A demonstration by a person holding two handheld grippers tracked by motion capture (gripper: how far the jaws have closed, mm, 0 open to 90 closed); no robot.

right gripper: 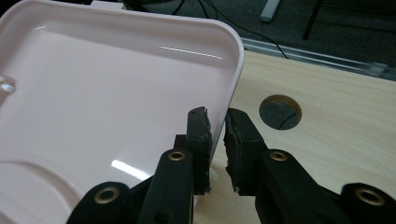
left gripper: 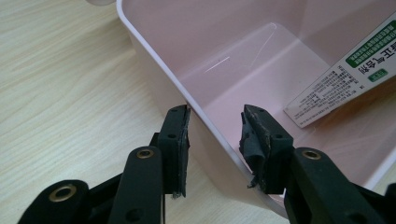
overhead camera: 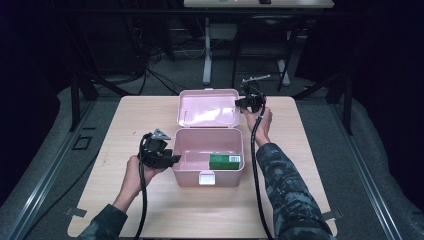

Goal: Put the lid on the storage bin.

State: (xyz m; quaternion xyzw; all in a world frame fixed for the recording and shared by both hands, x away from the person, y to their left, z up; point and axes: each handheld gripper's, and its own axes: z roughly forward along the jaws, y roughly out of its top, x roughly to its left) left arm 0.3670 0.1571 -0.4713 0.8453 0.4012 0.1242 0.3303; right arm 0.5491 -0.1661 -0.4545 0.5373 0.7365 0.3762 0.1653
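A pink plastic box (overhead camera: 190, 177) stands open mid-table, its lid (overhead camera: 209, 107) laid back behind it. A green and white carton (overhead camera: 224, 161) lies inside at the right. My left gripper (overhead camera: 172, 160) straddles the box's left wall. In the left gripper view its jaws (left gripper: 215, 121) sit one outside and one inside that wall (left gripper: 154, 60), pads against it, with the carton (left gripper: 345, 74) beyond. My right gripper (overhead camera: 239, 103) is at the lid's right edge. In the right gripper view its jaws (right gripper: 217, 123) pinch the lid's rim (right gripper: 236, 70).
The light wooden table (overhead camera: 150, 210) has a round cable hole (right gripper: 280, 112) just right of the lid. Beyond the table's far edge are a grey floor, cables and another table's leg (overhead camera: 207, 50). Both forearms come in from the bottom.
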